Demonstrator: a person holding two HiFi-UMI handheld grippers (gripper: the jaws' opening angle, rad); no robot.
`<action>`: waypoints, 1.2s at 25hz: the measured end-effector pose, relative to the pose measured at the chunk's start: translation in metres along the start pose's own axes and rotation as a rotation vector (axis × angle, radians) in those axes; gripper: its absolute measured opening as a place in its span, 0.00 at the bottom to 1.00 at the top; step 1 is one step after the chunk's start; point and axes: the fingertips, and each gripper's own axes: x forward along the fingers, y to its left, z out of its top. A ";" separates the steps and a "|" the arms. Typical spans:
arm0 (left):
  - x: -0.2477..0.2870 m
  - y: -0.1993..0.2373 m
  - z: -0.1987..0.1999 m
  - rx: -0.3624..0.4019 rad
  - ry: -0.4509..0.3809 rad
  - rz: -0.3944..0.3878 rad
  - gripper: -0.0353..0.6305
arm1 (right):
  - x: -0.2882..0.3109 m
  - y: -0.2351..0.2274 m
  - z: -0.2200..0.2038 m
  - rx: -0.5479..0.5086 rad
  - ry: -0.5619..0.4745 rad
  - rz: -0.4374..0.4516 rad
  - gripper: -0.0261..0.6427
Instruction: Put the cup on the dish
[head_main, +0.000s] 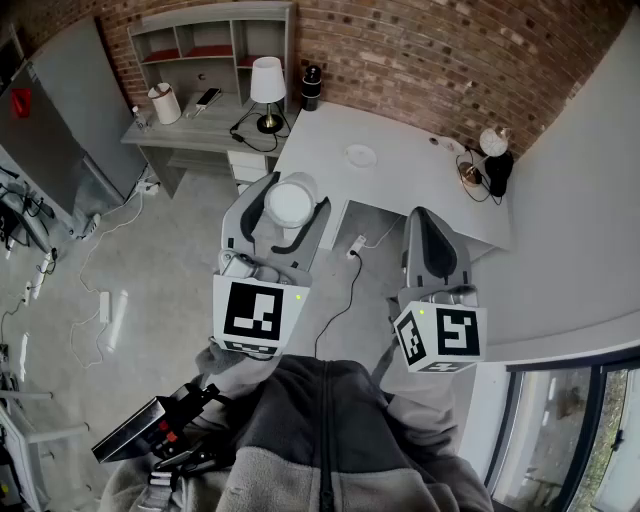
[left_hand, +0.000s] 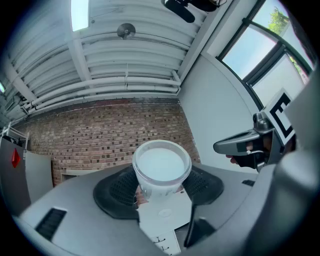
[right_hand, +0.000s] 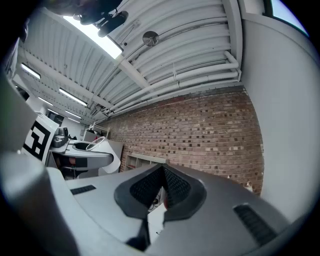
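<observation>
Holding at frame centre in the head view: left gripper (head_main: 297, 212), jaws spread wide, with the white cup (head_main: 289, 203) clamped between them. Left gripper view confirms it: both dark ribbed pads (left_hand: 118, 189) press the cup's sides, rim and pale inside facing the camera.

Cup sits up off any surface, over the near edge of the white desk (head_main: 400, 170) and the grey floor (head_main: 170, 260).

Dish (head_main: 360, 155): small, round, white, flat on the desk, upper centre of the head view, above and to the right of the cup. Cup and dish well apart, nothing on the dish.

Right gripper (head_main: 426, 222), right of centre, runs alongside the left one. Right gripper view shows its pads (right_hand: 176, 186) meeting at the tips, nothing between them.

Surroundings: brick wall (head_main: 420, 50) across the top; table lamp (head_main: 267, 88) on a grey shelving desk (head_main: 200, 125) at upper left; a second small lamp (head_main: 493, 142) at the desk's right end; window (head_main: 560, 420) at lower right.
</observation>
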 end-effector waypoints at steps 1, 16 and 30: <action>0.000 0.000 0.000 0.000 0.001 -0.001 0.46 | 0.000 0.000 -0.001 -0.001 0.001 -0.001 0.04; -0.005 -0.003 -0.013 -0.018 0.016 -0.016 0.46 | -0.003 0.014 -0.013 -0.018 0.019 0.045 0.04; -0.019 0.027 -0.050 -0.044 0.066 -0.038 0.46 | 0.010 0.041 -0.043 0.004 0.084 0.048 0.04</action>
